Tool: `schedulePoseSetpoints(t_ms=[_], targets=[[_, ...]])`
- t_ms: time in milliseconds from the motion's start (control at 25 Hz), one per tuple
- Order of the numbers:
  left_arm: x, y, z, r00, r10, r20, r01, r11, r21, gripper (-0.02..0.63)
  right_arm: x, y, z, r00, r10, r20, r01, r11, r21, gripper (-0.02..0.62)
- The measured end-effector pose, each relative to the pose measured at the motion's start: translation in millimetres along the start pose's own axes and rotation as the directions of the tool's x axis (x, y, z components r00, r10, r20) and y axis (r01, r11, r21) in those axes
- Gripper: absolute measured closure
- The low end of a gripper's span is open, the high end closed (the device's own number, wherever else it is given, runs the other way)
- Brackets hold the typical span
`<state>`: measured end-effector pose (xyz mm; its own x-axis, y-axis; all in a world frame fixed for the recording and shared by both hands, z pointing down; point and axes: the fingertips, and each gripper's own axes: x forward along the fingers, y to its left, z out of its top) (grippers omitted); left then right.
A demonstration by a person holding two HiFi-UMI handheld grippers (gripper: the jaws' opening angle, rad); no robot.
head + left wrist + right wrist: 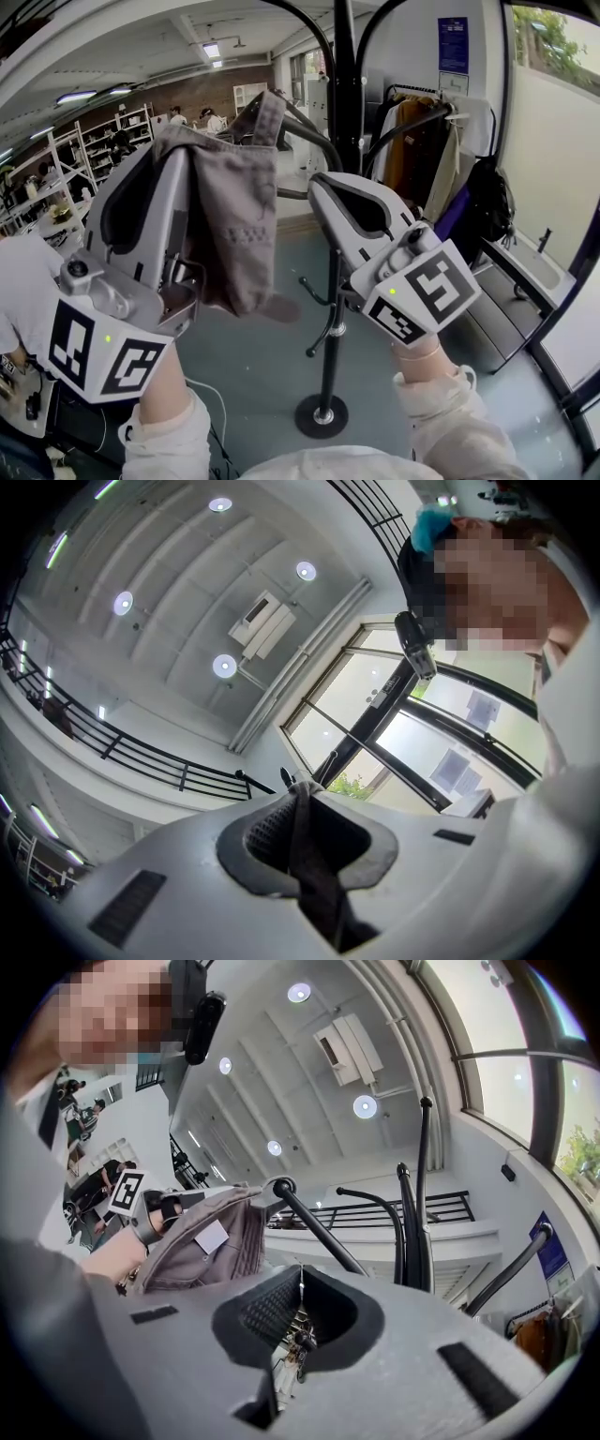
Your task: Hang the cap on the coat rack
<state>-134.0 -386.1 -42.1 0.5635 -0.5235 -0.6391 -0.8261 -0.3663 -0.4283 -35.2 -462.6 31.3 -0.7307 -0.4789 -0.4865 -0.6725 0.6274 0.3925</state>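
Observation:
A grey-brown cap [234,225] hangs from my left gripper [180,142], which is raised at the left and shut on a fold of the cap's fabric [302,855]. The black coat rack stands just behind it, with its pole [345,84], curved arms [317,136] and round base [322,415]. My right gripper [323,192] is held up right in front of the pole, jaws shut with nothing between them. In the right gripper view the cap [202,1241] sits at the left, close to a knob-tipped rack arm [281,1187].
A garment rail with hanging clothes [422,150] stands at the back right by a window wall. Shelving [94,141] and several people fill the far left. A low hook [314,298] sticks out from the pole, and a white cable [211,394] lies on the floor.

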Motion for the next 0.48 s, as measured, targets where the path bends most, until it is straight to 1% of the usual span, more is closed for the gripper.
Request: schedulePoseSetpoints(t_ms=[280, 480], targets=[[7.7, -3.9, -12.3, 1.0, -0.024, -0.009, 0.023, 0.999, -0.021, 0.562, -3.2, -0.9, -5.4, 1.0, -0.019, -0.01, 0.019, 1.0, -0.004, 0.592], [14.5, -7.6, -27.0, 0.999, -0.03, -0.031, 0.029, 0.999, -0.031, 0.562, -7.0, -5.5, -9.6, 1.0, -0.026, -0.011, 0.026, 1.0, 0.008, 0.591]])
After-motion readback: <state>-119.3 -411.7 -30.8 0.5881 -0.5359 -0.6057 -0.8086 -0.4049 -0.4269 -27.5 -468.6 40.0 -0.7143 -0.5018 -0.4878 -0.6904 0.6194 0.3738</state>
